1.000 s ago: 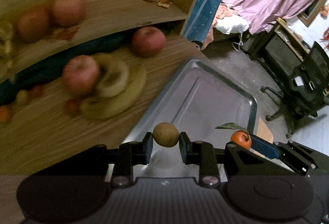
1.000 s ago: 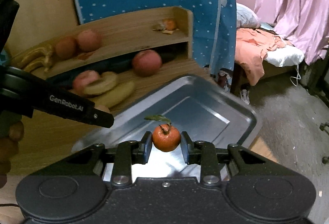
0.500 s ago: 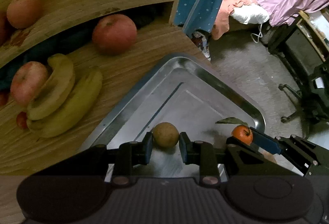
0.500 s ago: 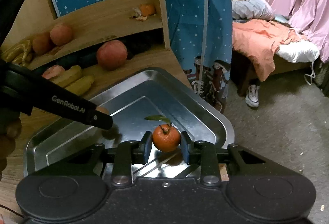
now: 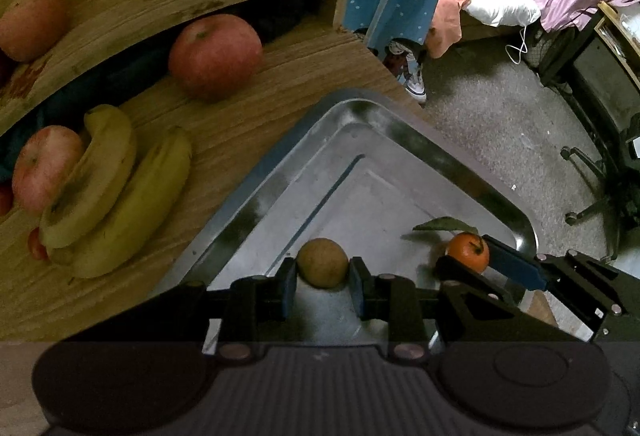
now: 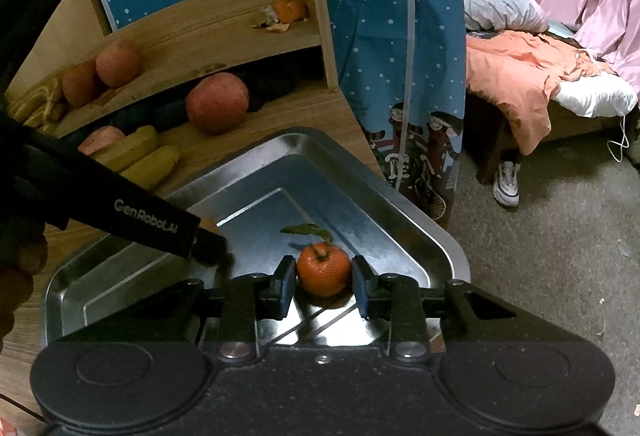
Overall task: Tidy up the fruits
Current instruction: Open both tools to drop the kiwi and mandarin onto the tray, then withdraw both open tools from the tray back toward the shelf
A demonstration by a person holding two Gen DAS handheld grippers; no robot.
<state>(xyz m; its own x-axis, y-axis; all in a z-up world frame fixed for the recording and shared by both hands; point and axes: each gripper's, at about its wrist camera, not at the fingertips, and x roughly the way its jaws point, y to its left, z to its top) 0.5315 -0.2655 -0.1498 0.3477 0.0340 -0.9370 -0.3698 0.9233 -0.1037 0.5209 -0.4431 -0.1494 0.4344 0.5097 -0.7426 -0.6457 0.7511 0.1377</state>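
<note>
Left fingers [image 5: 290, 286] clamp brown fruit [image 5: 322, 262] | right fingers [image 6: 285, 286] clamp tangerine [image 6: 323, 268] | steel tray [image 6: 424, 232] below | bananas [image 5: 132, 196], apple [image 5: 215, 57] beside

Both grippers — left [image 5: 322, 273], right [image 6: 324, 278] — clamped, side by side.

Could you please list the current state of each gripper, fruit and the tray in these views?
Left gripper: shut on the round brownish-tan fruit, low over the tray.
Right gripper: shut on the small orange tangerine with a leaf.
Silver metal tray: on the wooden table, otherwise empty.
Yellow bananas: lying on the table, untouched.
Large red apple: resting beneath the shelf.
</note>
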